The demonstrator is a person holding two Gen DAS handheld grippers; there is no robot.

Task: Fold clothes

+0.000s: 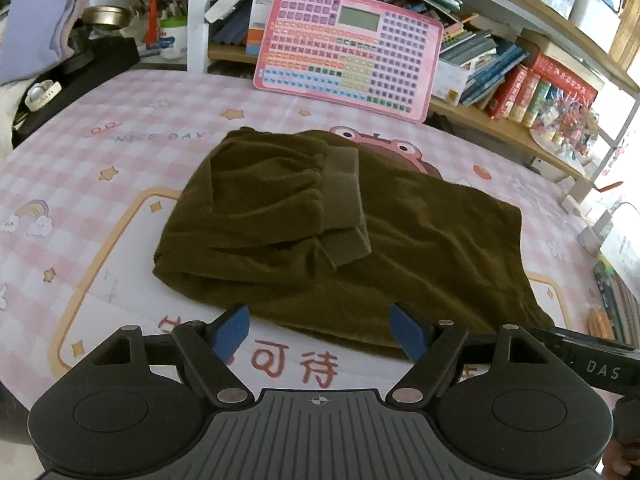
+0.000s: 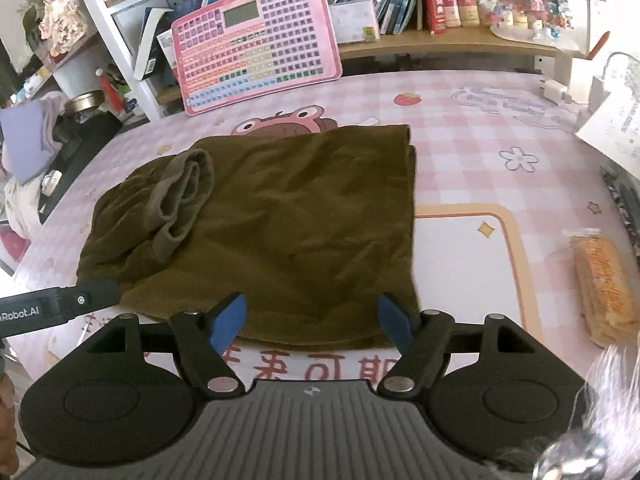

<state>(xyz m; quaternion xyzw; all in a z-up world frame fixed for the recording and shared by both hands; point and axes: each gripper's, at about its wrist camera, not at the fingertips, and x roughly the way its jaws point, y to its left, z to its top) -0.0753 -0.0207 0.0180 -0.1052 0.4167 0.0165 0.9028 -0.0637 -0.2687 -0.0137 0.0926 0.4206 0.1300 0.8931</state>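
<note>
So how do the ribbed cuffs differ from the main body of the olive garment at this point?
The ribbed cuffs look paler and greyer; the garment body is a darker olive. The cuffs are bunched in narrow bands folded onto the garment's left part, while the body lies spread fairly flat over the pink checked table cover. The cuffs rest on top; the body is the bottom layer. Both lie untouched, with the left gripper and right gripper open near the front edge.

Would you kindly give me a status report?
Left gripper and right gripper open at near hem. Trousers part-folded, cuffs on top. Nothing blocking.
</note>
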